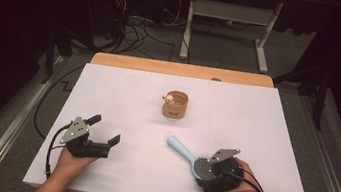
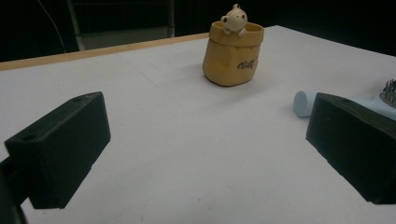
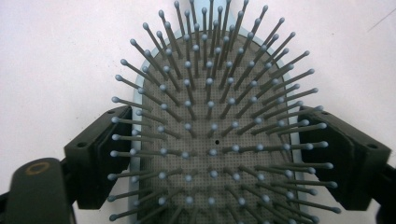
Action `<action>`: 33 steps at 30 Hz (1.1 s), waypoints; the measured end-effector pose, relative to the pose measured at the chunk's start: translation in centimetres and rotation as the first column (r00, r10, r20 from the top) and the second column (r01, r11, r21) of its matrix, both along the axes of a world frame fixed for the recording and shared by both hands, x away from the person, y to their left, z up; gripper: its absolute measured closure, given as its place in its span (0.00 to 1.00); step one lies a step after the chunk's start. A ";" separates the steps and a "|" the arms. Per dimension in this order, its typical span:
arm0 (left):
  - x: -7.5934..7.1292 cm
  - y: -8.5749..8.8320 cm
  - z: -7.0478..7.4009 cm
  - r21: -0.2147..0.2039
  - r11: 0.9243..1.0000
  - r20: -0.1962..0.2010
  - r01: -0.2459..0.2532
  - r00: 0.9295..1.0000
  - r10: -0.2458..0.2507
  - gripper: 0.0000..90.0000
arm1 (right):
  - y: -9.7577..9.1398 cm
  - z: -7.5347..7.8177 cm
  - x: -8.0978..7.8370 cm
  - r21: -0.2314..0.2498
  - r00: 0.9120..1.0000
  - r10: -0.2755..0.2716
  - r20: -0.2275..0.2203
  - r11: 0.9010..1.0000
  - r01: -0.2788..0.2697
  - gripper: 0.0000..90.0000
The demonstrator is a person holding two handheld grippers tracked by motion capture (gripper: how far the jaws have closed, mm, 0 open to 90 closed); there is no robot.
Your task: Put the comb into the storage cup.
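Right gripper straddling the head of a hairbrush, left one waiting empty.

The right gripper (image 3: 212,154) is sitting over the pale blue hairbrush (image 1: 189,157), its jaws standing wide at either edge of the bristled head; whether the pads are truly pressing I cannot tell. The brush is lying bristles up on the white table (image 1: 253,138), at its near right, with the handle pointing toward the middle. It is looking light and stiff, with a smooth plastic rim likely to slip and springy pins that give no purchase, so the rim edges or the handle seem the better hold. The left gripper (image 1: 103,129) is resting wide open with nothing between its jaws. I am counting one hairbrush, one tan pot (image 1: 175,105) with one small bear figure (image 2: 234,18) on its rim, and two grippers.
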State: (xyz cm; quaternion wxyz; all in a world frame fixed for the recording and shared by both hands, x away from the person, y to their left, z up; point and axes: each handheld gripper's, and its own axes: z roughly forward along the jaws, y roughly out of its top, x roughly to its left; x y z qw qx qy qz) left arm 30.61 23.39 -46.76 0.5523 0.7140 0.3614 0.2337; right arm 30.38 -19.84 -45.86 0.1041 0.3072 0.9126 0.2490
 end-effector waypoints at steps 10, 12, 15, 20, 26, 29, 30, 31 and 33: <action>0.0 -0.2 0.0 0.003 1.000 0.002 0.005 1.000 -0.005 0.00 | 0.1 0.0 0.0 -0.007 1.000 -0.001 -0.002 1.000 0.001 0.20; 0.0 -0.2 0.0 0.004 1.000 0.000 0.004 1.000 -0.004 0.00 | 0.2 0.1 0.0 -0.014 1.000 -0.004 -0.010 1.000 0.003 0.20; 0.0 -0.2 0.0 0.005 1.000 0.004 -0.001 1.000 0.001 0.00 | 0.3 0.2 0.1 -0.023 1.000 0.004 -0.013 1.000 -0.004 0.21; 0.0 -0.1 0.0 0.003 1.000 0.006 -0.003 1.000 0.003 0.00 | 0.4 0.3 0.3 -0.033 1.000 0.012 -0.025 0.999 -0.013 0.23; 0.0 -0.1 0.0 0.006 1.000 0.012 -0.003 1.000 0.003 0.00 | 0.5 0.5 0.4 -0.045 0.999 0.015 -0.037 0.999 -0.017 0.23; 0.0 -0.2 0.0 0.005 1.000 0.009 -0.003 1.000 0.003 0.00 | 0.5 0.5 0.4 -0.044 0.999 0.015 -0.035 0.999 -0.017 0.23; 0.0 -0.2 0.0 0.007 1.000 0.011 -0.003 1.000 0.003 0.00 | 0.5 0.5 0.4 -0.043 0.999 0.010 -0.036 0.999 -0.012 0.23; 0.0 -0.2 0.0 0.008 1.000 0.013 -0.003 1.000 0.003 0.00 | 0.5 0.5 0.3 -0.041 0.999 0.006 -0.037 0.999 -0.008 0.23; -0.1 -0.1 0.0 0.005 1.000 0.012 -0.004 1.000 0.004 0.00 | 0.5 0.5 0.4 -0.043 0.999 0.009 -0.035 0.999 -0.010 0.23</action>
